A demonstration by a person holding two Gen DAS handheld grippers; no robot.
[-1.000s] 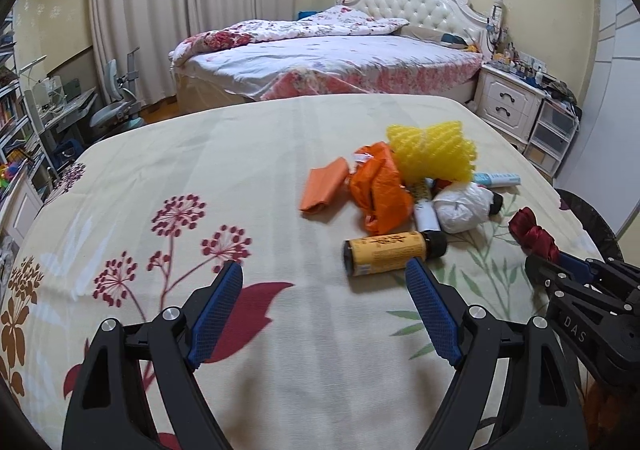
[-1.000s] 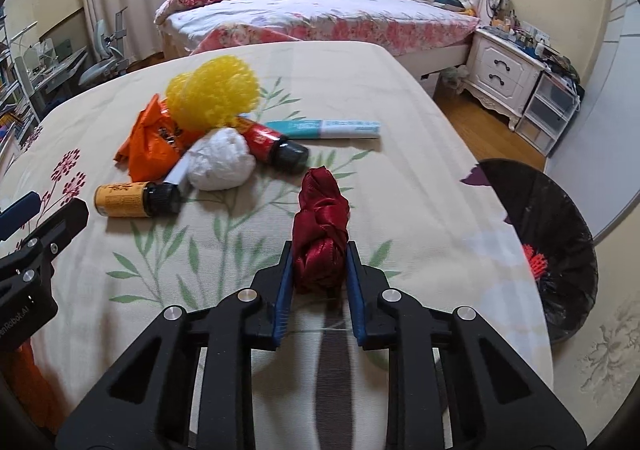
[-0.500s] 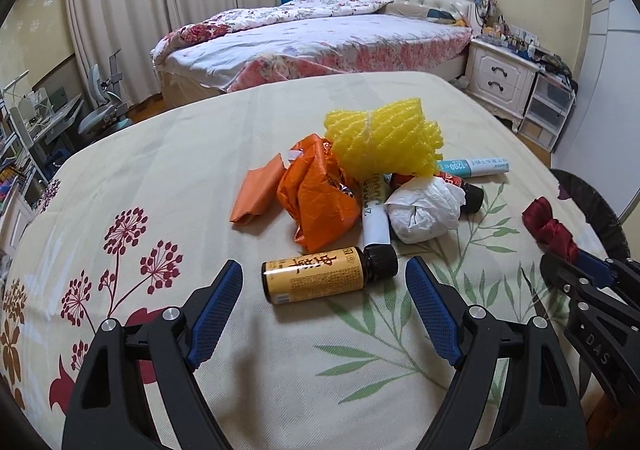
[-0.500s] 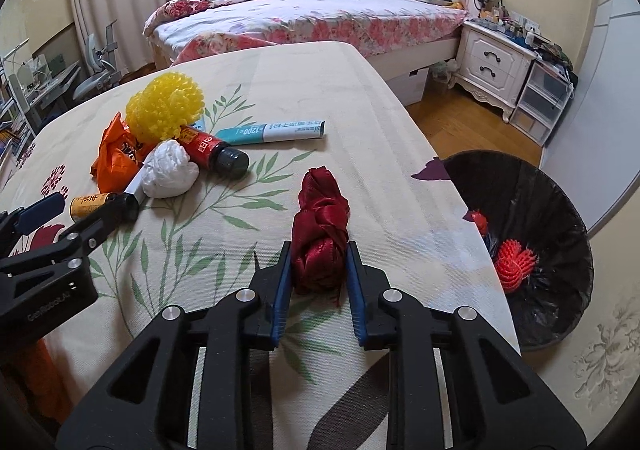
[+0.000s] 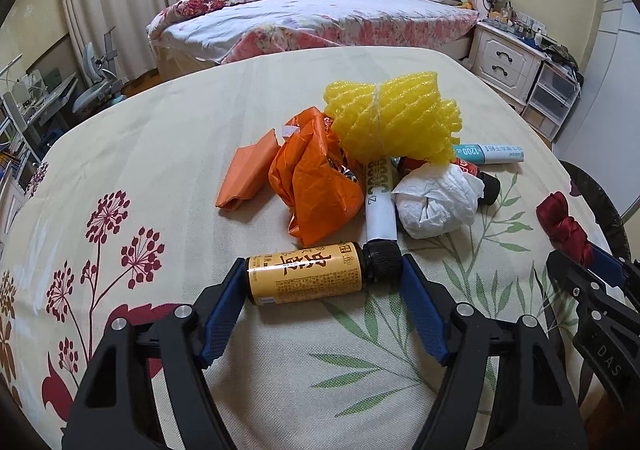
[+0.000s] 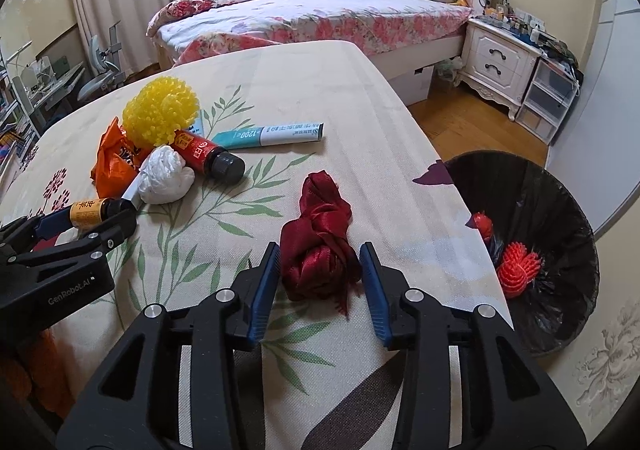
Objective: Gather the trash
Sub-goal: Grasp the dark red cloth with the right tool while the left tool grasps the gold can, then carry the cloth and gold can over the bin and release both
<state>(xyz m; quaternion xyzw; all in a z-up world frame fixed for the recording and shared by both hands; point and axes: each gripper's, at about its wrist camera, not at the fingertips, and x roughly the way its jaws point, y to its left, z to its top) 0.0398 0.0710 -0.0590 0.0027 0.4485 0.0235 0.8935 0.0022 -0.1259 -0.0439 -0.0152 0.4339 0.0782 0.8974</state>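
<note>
I close my left claw (image 5: 322, 282) end to end on the amber bottle (image 5: 306, 274) (pads touching, jaws just narrowing), while my right claw (image 6: 320, 278), just opening, frees the red cloth (image 6: 318, 242) short of the bin (image 6: 560, 250).

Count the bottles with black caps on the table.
2. The yellow bottle lies between the left gripper's fingers; the red bottle lies beside the white wad, under the yellow foam net. More may hide in that pile.

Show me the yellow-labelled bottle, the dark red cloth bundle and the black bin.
yellow-labelled bottle (image 5: 306, 275): left wrist view, middle of its label.
dark red cloth bundle (image 6: 318, 242): right wrist view, centre of the knot.
black bin (image 6: 560, 210): right wrist view, inner black liner wall.
</note>
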